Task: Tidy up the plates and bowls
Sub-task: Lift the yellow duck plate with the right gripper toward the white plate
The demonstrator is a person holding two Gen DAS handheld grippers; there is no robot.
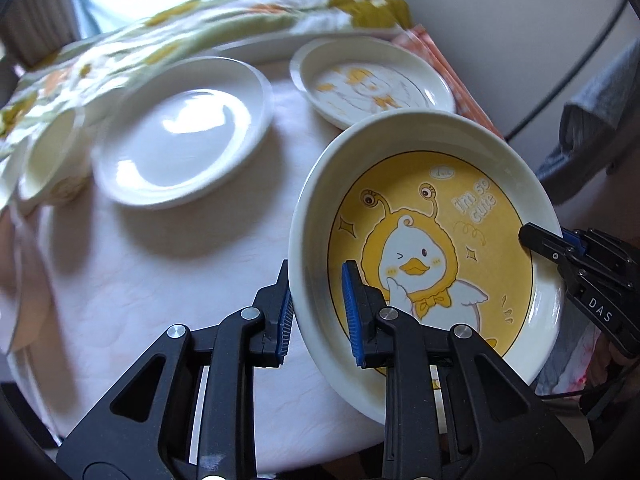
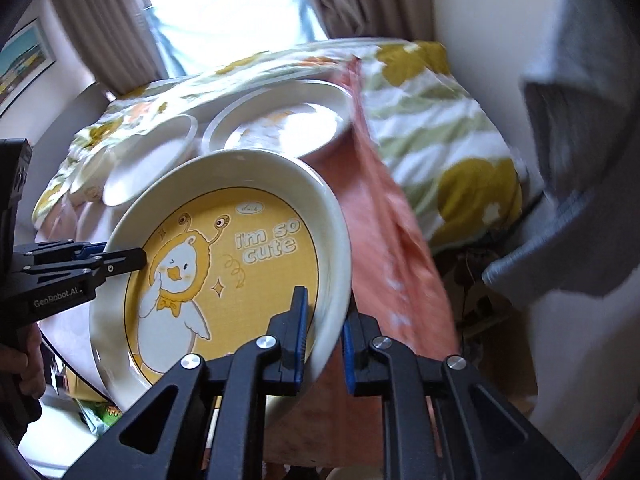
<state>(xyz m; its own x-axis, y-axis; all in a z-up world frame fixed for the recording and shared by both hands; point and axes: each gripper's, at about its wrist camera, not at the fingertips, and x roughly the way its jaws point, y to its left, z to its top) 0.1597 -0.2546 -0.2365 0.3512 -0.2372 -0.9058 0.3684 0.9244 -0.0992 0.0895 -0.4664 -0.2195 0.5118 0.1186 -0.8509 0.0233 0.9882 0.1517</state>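
Bright daylight floods in from a blown-out window (image 2: 224, 4) behind. Glare streaks the white plate (image 1: 180, 132). Background is motion-blurred; fisheye bending and dark corners frame both views.

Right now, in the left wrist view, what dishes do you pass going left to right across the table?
Small bowl at the far left → plain white plate → duck plate lying flat on the table → yellow duck plate, tilted, with the left claw and right claw pinching its rim.
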